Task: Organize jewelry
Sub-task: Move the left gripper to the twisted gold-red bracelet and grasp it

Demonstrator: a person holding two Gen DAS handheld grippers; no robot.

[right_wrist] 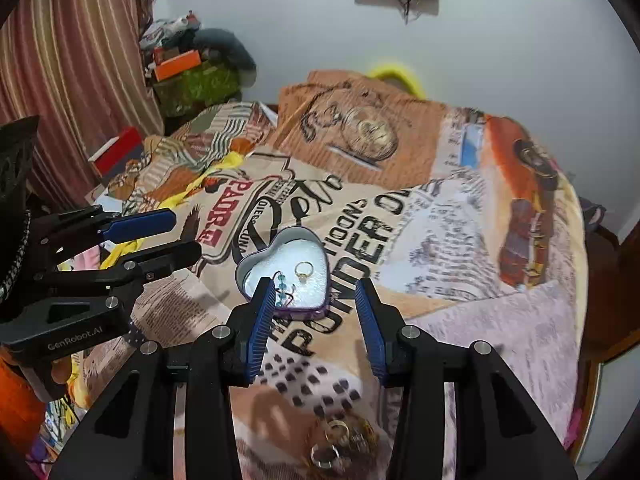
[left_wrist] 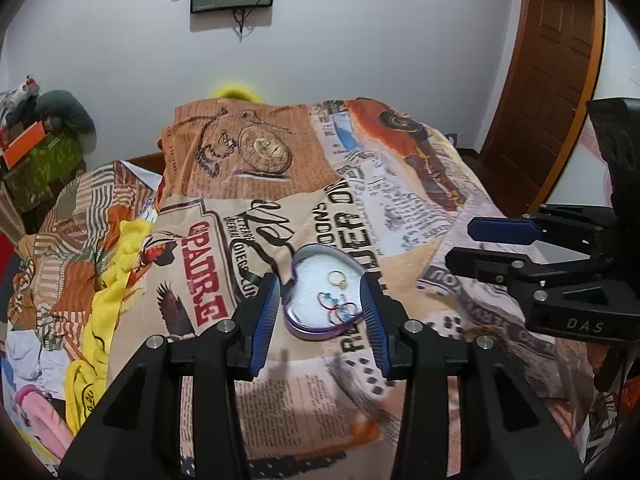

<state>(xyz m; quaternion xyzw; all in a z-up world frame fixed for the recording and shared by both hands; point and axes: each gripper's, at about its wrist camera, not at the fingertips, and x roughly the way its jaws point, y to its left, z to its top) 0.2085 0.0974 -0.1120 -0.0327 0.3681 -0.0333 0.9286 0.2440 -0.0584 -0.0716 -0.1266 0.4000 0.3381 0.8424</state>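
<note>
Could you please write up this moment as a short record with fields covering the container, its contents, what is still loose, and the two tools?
container: heart-shaped tin, open, on the printed bedspread
contents: gold ring; thin hoops with blue beads
loose jewelry: pile of gold rings on the bedspread, nearer than the tin
left tool: open, empty, above the tin
right tool: open, empty, above the tin
lid: not visible

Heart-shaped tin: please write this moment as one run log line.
heart-shaped tin: open, on bedspread | inside: gold ring, beaded pieces | left gripper: open, empty | right gripper: open, empty
</note>
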